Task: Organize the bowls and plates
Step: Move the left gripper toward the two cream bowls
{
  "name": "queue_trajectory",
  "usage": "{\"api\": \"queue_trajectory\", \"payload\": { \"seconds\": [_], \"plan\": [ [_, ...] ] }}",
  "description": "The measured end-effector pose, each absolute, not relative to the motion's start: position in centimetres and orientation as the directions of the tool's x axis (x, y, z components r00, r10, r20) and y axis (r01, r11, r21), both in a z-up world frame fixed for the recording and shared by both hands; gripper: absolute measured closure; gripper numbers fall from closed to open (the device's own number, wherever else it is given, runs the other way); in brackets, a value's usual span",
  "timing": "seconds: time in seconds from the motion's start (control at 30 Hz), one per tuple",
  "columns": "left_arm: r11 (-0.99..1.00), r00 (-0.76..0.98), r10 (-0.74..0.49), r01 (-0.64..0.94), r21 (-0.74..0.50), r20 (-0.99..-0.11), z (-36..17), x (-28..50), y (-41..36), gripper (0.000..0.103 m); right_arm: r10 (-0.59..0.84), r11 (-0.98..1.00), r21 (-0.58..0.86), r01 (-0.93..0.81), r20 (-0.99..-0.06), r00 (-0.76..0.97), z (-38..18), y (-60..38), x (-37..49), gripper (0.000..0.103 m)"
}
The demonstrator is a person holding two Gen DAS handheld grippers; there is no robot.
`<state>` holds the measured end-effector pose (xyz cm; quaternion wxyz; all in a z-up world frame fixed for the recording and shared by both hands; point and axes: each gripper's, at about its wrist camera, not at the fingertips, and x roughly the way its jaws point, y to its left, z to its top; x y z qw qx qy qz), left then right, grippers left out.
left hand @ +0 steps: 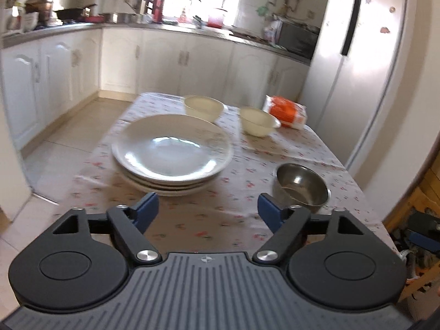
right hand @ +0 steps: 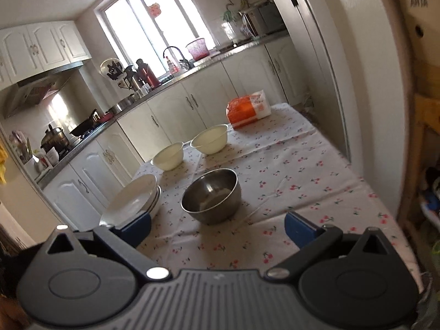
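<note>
- My left gripper [left hand: 208, 209] hangs above the near end of the counter [left hand: 209, 220], jaws spread wide with nothing between them.
- My right gripper [right hand: 218, 227] is likewise fully spread and empty, tilted down towards the steel bowl [right hand: 210, 196].
- Taking the steel bowl as landmark: the stack of plates [left hand: 172, 155] sits just to its left, apart from it; two cream bowls [right hand: 168, 156] [right hand: 210, 143] stand beyond it, side by side and not nested.
- I judge the plates are done and the bowls come next: one cream bowl must be lifted by its rim into the other.
- An orange packet [right hand: 247, 110] lies further beyond the bowl, clear of the work.
- The steel bowl itself stands between my right gripper and the cream bowls; I'd reach over or around it.
</note>
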<state>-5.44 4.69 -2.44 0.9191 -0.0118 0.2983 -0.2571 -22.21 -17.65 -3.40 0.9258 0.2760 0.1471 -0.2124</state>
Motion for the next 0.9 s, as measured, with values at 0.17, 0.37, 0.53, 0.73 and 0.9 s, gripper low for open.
{"api": "queue_trajectory", "payload": {
  "seconds": [0.17,0.37,0.53,0.73,0.9],
  "plan": [
    [0.877,0.701,-0.473,0.434,-0.207,-0.534,-1.2,-5.7,6.5,0.003,-0.334,0.767,0.416,0.489,-0.392,0.857,-2.5,-16.8,-23.5,0.001],
    [0.867,0.726,-0.497,0.441,-0.234,-0.475,1.9,-5.0,6.4,0.003,-0.348,0.789,0.384,0.480,-0.365,0.864,0.0,-16.3,-24.0,0.001],
    [0.857,0.732,-0.513,0.463,-0.224,-0.449,3.7,-3.4,5.1,0.002,-0.347,0.798,0.365,0.480,-0.373,0.860,2.8,-16.4,-23.5,0.001],
    [0.841,0.712,-0.541,0.477,-0.257,-0.448,3.7,-1.8,4.0,0.001,-0.368,0.796,0.340,0.500,-0.383,0.847,4.0,-16.7,-22.6,0.001],
    [0.818,0.698,-0.575,0.500,-0.284,-0.427,2.6,-2.2,2.8,0.000,-0.337,0.777,0.414,0.474,-0.363,0.869,2.2,-18.6,-20.4,0.001]
  ]
}}
